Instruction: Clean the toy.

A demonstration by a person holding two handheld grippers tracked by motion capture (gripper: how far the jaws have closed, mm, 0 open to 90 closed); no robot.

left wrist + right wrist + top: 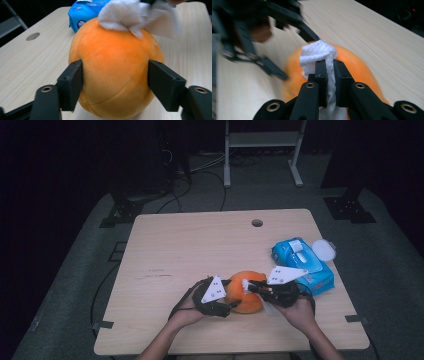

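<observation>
Blue wipes pack (302,264) beside plush orange (246,292) (wooden table (180,245)).

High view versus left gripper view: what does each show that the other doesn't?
High view alone: both hands, the left gripper, the round white lid and the floor. Left gripper view alone: the black jaws pressed on either side of the orange plush ball, and its seams. Both: the ball, the white wipe on top, the blue wipe pack, the table.

An orange plush ball (116,75) is being clasped on both sides by the left gripper (115,86) on the tabletop (30,62), while a white wipe (130,15) is being pressed onto its top; a blue wipes pack (82,13) is lying behind.
</observation>
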